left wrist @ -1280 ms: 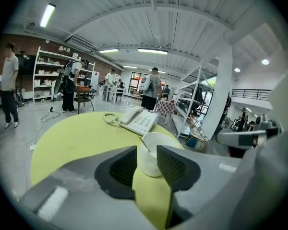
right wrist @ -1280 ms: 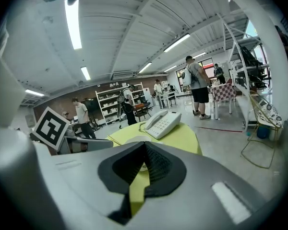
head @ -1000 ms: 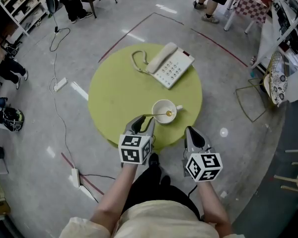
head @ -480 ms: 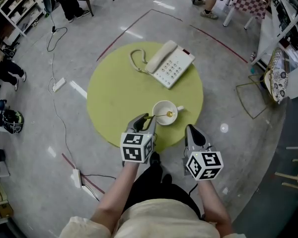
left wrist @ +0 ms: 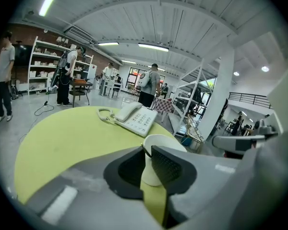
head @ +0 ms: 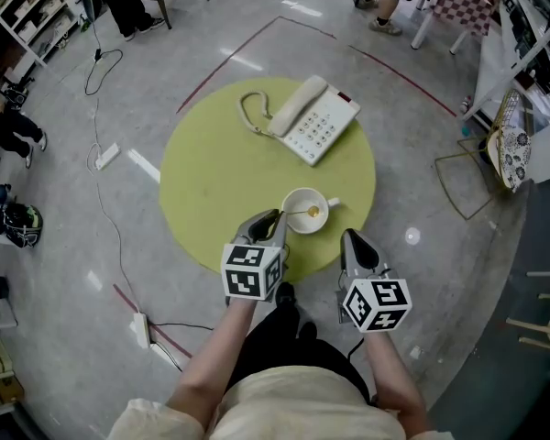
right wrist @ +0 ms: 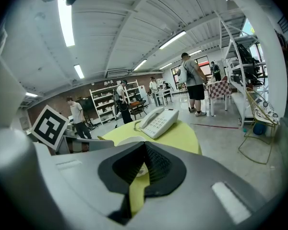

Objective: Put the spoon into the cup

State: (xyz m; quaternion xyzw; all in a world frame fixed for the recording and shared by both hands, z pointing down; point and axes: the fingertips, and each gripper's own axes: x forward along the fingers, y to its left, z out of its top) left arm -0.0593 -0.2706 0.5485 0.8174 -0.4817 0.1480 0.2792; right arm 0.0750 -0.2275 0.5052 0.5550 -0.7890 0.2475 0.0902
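Grey polished floor (head: 82, 236) all round, with a red line (head: 225, 67) marked on it beyond the far-left rim of the worktop. A white power strip (head: 111, 157) lies on a black cable off to the left.

We note one round yellow-green worktop (head: 211, 172) standing on the floor. A white push-button telephone (head: 313, 119) lies toward its far-right edge, handset in the cradle and cord looping out to the left.

Both arms reach in from the near edge.
- **Left claw** (head: 274, 218): hangs over the near edge, just left of the cup. Its jaws are closing, with a narrow gap between the pads. Through that gap we see the cup, and the tip of the spoon handle sits at its mouth. We cannot tell whether the pads touch the handle.
- **Right claw** (head: 352, 240): hovers at the near-right edge, apart from the cup. Its jaws are pressed together at the tips with nothing between them.

White cup (head: 296, 202) stands upright just inside the near edge, its small handle to the right.

Spoon (head: 300, 213) is in the cup, bowl down inside, slim handle leaning out over the left rim toward the left claw.
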